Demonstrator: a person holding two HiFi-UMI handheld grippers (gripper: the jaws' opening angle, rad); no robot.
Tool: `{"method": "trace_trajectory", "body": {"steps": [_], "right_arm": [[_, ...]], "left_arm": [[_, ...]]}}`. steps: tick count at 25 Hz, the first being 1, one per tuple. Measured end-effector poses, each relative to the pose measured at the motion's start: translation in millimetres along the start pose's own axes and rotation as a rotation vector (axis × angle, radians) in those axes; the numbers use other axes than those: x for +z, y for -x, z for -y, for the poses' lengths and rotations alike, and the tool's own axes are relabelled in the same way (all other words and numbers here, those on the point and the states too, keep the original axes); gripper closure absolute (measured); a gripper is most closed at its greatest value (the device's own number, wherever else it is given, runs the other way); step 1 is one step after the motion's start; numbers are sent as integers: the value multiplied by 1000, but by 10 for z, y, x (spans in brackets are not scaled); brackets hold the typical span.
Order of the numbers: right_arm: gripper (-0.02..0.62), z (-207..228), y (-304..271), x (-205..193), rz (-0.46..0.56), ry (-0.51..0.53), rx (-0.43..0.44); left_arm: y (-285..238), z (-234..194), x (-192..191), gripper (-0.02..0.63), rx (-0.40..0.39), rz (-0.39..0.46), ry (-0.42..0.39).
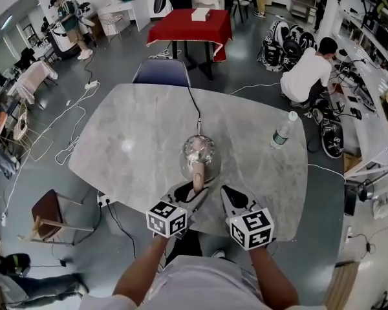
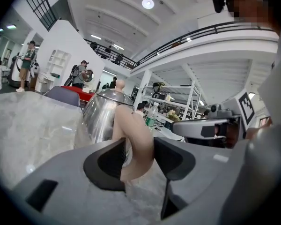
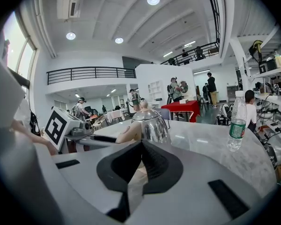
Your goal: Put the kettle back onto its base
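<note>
A shiny steel kettle (image 1: 198, 151) (image 2: 99, 116) (image 3: 153, 122) stands upright on the marble table (image 1: 129, 141), near its front edge. A black cord (image 1: 194, 108) runs from under it to the far edge; whatever it stands on is hidden beneath it. Its beige handle (image 1: 198, 175) (image 2: 136, 142) points toward me and passes between the jaws of my left gripper (image 1: 196, 190) (image 2: 139, 156), which stand wide around it without visibly pressing it. My right gripper (image 1: 227, 192) (image 3: 141, 148) hovers just right of the handle, shut with nothing in it.
A plastic water bottle (image 1: 283, 129) (image 3: 236, 122) stands at the table's right edge. A blue chair (image 1: 161, 72) is tucked in at the far side. A red-clothed table (image 1: 191, 26) stands beyond, and a person (image 1: 307, 76) crouches on the floor at the right.
</note>
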State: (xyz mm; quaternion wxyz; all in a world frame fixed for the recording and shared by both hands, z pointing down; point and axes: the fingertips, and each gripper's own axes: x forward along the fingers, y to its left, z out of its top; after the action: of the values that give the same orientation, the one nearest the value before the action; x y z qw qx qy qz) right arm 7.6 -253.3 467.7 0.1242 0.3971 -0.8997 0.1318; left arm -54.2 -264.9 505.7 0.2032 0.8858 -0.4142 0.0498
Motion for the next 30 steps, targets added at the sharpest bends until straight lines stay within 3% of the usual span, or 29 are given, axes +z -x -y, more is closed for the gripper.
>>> {"method": "trace_trajectory", "body": {"steps": [15,24,28,30], "right_arm": [[591,-270,144,19,18,25,59],[592,-389,281,-14,21,31,98],[592,-462,303,15,29,44,114],[592,-489,321,19,33,46,121]], "left_arm": [[382,170,127,425,82,73,0],[467,511,162,431,109,81,-1],[509,547,150,575,164,66,-28],[528,572,155,598,174,65,-41]]}}
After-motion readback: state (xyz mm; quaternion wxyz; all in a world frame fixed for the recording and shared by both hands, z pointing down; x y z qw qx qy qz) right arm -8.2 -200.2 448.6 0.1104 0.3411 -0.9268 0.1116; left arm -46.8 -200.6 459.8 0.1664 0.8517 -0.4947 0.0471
